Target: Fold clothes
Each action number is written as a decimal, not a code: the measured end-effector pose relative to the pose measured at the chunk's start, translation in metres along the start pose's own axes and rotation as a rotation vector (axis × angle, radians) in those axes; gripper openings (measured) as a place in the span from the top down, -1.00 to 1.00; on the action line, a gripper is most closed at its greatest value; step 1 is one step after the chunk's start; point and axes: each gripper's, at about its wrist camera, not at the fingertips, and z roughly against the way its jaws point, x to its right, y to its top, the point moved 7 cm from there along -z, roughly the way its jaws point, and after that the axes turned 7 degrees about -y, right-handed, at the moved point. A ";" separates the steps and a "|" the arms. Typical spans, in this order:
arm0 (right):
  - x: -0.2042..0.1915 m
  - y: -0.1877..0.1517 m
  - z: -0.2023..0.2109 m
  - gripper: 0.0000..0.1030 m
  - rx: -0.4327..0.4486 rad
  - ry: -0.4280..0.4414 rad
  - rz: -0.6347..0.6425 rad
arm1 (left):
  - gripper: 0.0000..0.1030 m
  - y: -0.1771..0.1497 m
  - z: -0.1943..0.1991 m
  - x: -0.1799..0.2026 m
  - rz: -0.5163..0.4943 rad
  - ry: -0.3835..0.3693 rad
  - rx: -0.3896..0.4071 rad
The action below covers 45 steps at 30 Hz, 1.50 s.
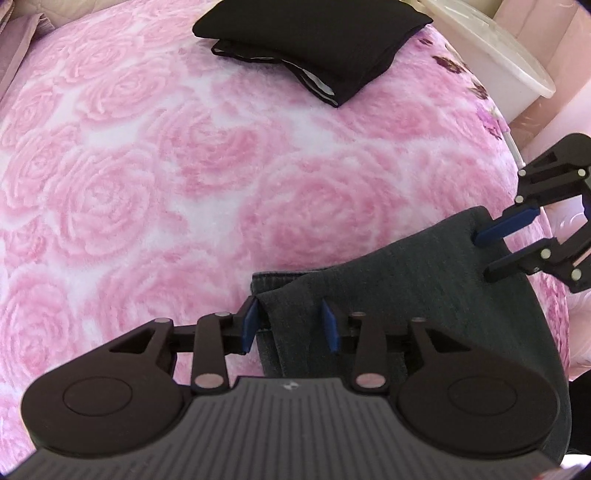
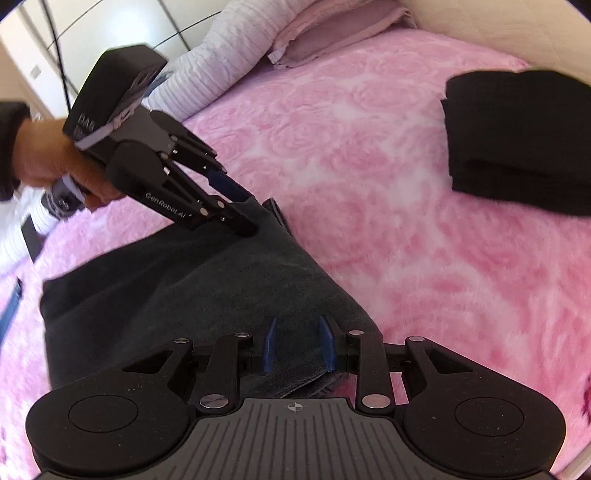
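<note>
A dark grey garment (image 1: pixel 406 280) lies folded on the pink rose-patterned blanket (image 1: pixel 184 166). My left gripper (image 1: pixel 290 306) points down at its near corner. The blue pads (image 1: pixel 251 325) stand apart, with a fold of the cloth loose between them. My right gripper (image 2: pixel 298 325) hangs over the other end of the grey garment (image 2: pixel 184 280), jaws apart, flat cloth between the pads. In the left wrist view the right gripper (image 1: pixel 484 256) sits at the garment's far edge, one finger resting on it. The right wrist view shows the left gripper (image 2: pixel 251 216) in a person's hand (image 2: pixel 48 162).
A folded black garment (image 1: pixel 314 40) lies at the far side of the bed, and it also shows as the black garment (image 2: pixel 517 140) in the right wrist view. A white lidded tub (image 1: pixel 491 48) stands beyond the bed's edge. Pillows (image 2: pixel 332 33) lie at the head.
</note>
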 end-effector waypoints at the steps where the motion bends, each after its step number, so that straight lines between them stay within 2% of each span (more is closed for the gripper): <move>1: 0.002 -0.001 0.000 0.44 -0.001 0.007 -0.011 | 0.33 0.000 0.002 0.000 -0.005 -0.002 0.003; 4: 0.001 0.002 0.001 0.44 -0.012 0.018 -0.003 | 0.39 0.000 0.020 0.002 0.018 0.025 0.032; 7: 0.002 0.007 0.014 0.43 -0.021 0.029 -0.050 | 0.43 -0.013 0.056 0.010 -0.008 0.076 0.051; 11: -0.015 0.005 0.040 0.43 0.020 -0.007 -0.030 | 0.43 -0.056 0.114 0.030 0.044 0.125 0.099; 14: -0.049 -0.012 0.057 0.43 0.021 0.020 0.059 | 0.43 -0.104 0.144 0.054 0.088 0.137 0.122; 19: -0.115 -0.056 0.064 0.43 -0.009 0.069 0.232 | 0.43 -0.190 0.153 0.092 0.181 0.146 0.124; 23: -0.146 -0.089 0.053 0.43 -0.045 0.052 0.287 | 0.49 -0.238 0.128 0.090 0.183 0.247 0.109; 28: -0.173 -0.102 0.062 0.43 -0.048 -0.019 0.367 | 0.48 -0.255 0.120 0.083 0.226 0.259 0.187; 31: -0.186 -0.102 0.070 0.43 -0.060 -0.012 0.385 | 0.65 -0.261 0.127 0.086 0.258 0.239 0.219; 35: -0.202 -0.109 0.049 0.43 -0.182 0.023 0.410 | 0.81 -0.259 0.123 0.076 0.211 0.229 0.199; 37: -0.203 -0.117 0.034 0.43 -0.225 0.012 0.442 | 0.78 -0.257 0.119 0.063 0.215 0.221 0.189; 41: -0.203 -0.116 0.027 0.43 -0.248 0.051 0.494 | 0.58 -0.263 0.123 0.058 0.242 0.221 0.198; 45: -0.204 -0.103 0.027 0.43 -0.286 0.106 0.508 | 0.62 -0.273 0.141 0.068 0.332 0.191 0.245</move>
